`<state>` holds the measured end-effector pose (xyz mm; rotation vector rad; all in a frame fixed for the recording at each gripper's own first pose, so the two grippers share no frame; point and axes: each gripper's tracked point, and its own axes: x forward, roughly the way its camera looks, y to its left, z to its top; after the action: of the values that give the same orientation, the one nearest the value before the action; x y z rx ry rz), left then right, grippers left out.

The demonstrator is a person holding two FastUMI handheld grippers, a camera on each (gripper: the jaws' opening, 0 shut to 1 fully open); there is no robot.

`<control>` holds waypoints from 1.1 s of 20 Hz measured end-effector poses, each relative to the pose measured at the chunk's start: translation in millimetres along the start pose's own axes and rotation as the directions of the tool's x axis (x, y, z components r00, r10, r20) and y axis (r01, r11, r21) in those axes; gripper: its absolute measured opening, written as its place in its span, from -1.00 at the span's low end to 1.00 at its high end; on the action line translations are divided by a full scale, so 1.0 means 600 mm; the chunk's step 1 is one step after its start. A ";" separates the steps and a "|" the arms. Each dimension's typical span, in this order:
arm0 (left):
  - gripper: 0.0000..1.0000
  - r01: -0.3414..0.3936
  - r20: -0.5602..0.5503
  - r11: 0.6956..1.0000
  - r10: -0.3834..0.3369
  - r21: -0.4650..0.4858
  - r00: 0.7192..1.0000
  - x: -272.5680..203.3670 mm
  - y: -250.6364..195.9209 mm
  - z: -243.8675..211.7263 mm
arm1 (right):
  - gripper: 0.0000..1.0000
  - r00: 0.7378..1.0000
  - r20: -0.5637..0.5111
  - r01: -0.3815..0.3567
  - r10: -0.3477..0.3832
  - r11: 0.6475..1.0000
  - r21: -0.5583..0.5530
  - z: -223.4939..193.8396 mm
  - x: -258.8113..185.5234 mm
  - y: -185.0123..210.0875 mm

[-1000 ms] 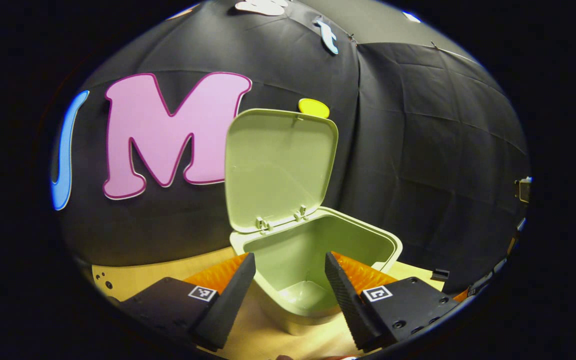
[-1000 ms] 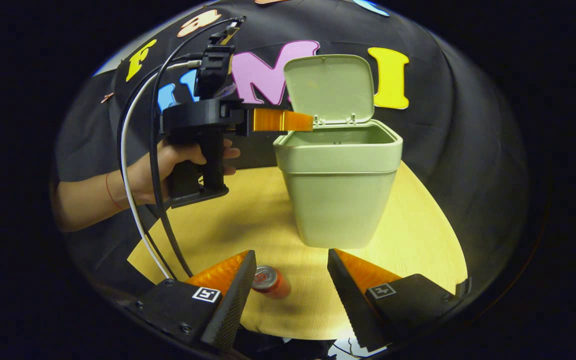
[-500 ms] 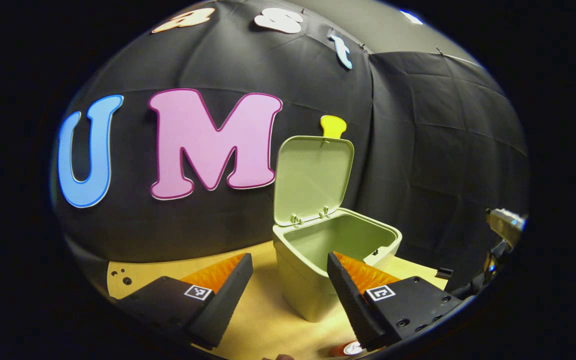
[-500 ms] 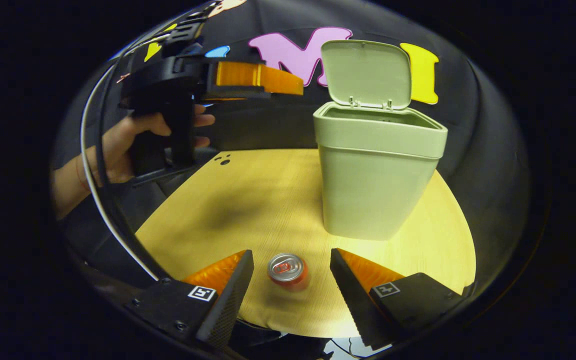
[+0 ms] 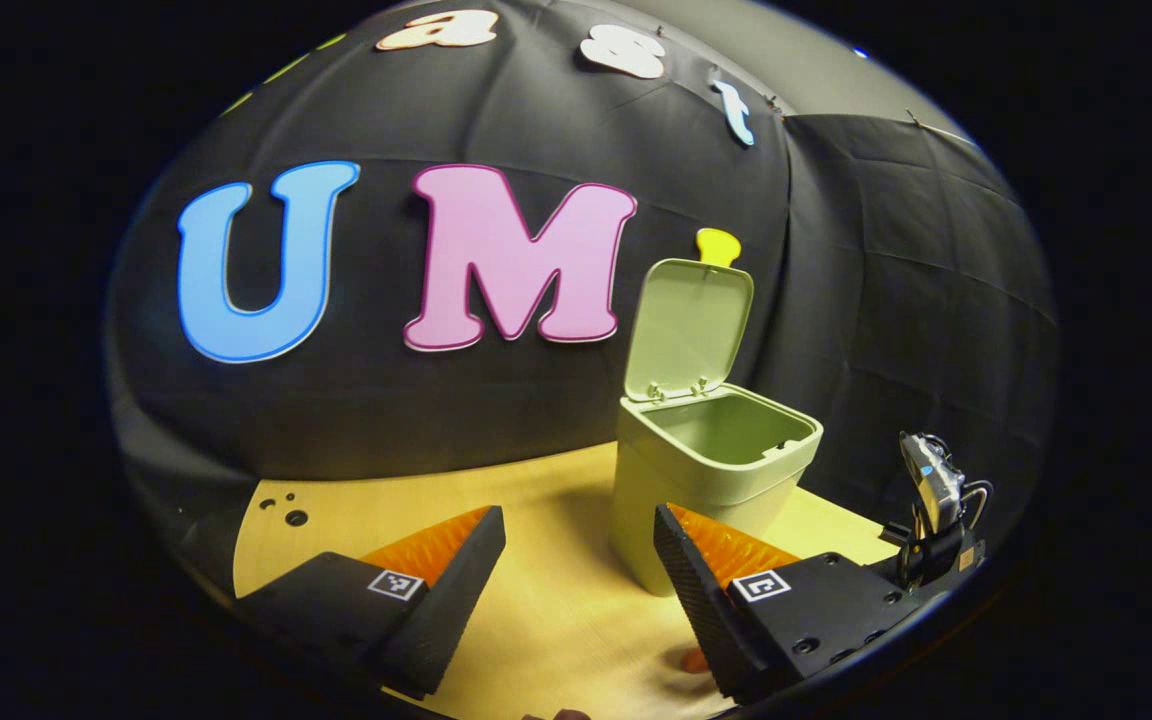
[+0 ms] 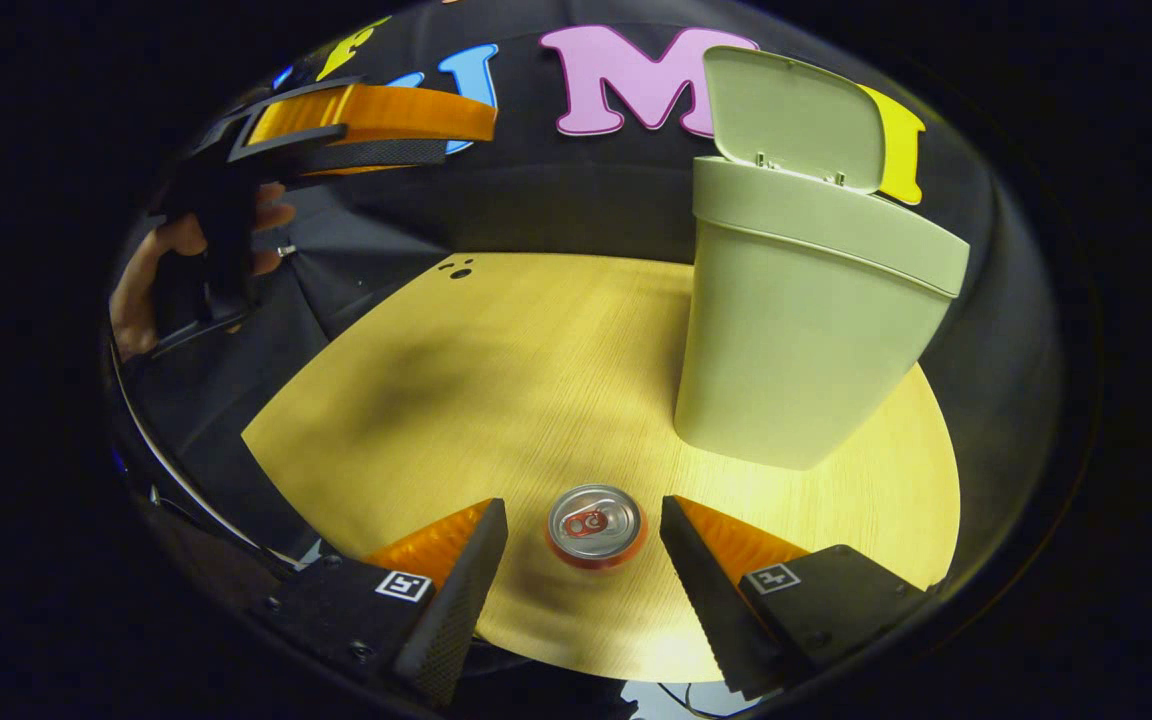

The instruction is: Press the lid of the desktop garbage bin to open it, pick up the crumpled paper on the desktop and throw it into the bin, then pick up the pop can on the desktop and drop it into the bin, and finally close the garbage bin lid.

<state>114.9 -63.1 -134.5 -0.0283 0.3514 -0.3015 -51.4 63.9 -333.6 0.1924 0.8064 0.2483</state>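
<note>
Wooden table [image 6: 496,370]: bin [image 6: 796,330] lid up; pop can [image 6: 596,522] between right gripper's [image 6: 584,590] parted jaws; left gripper [image 5: 576,590] gapes.

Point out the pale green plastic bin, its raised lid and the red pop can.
pale green plastic bin [image 6: 796,340], right gripper view, on its front wall.
raised lid [image 5: 691,325], left gripper view, on its inner face.
red pop can [image 6: 596,522], right gripper view, on its silver top.

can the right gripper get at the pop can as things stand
Probably yes: the right gripper is open with the upright pop can between its fingers, untouched. The table around it is bare and the bin stands apart.
</note>
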 end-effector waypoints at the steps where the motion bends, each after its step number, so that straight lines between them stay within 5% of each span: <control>1: 0.92 -0.015 -0.002 1.000 0.015 -0.006 1.000 -0.010 0.011 -0.005 | 0.94 1.000 -0.004 0.004 -0.004 1.000 -0.009 -0.005 0.004 0.001; 16: 0.92 -0.067 -0.036 0.997 0.066 -0.024 0.997 -0.068 0.063 -0.062 | 0.94 0.992 -0.111 0.048 -0.051 0.998 -0.032 -0.059 0.073 -0.019; 19: 0.92 -0.077 -0.041 0.997 0.075 -0.028 0.996 -0.070 0.074 -0.067 | 0.69 0.991 -0.127 0.048 -0.047 0.999 -0.002 -0.063 0.073 -0.014; 22: 0.92 -0.087 -0.043 0.995 0.085 -0.050 0.995 -0.071 0.078 -0.073 | 0.69 0.992 -0.119 0.044 -0.044 0.999 0.002 -0.054 0.066 -0.014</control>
<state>75.3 -5.0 -165.1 -0.0579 0.3999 -0.2082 -47.3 70.1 -385.1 0.1654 0.9282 0.2177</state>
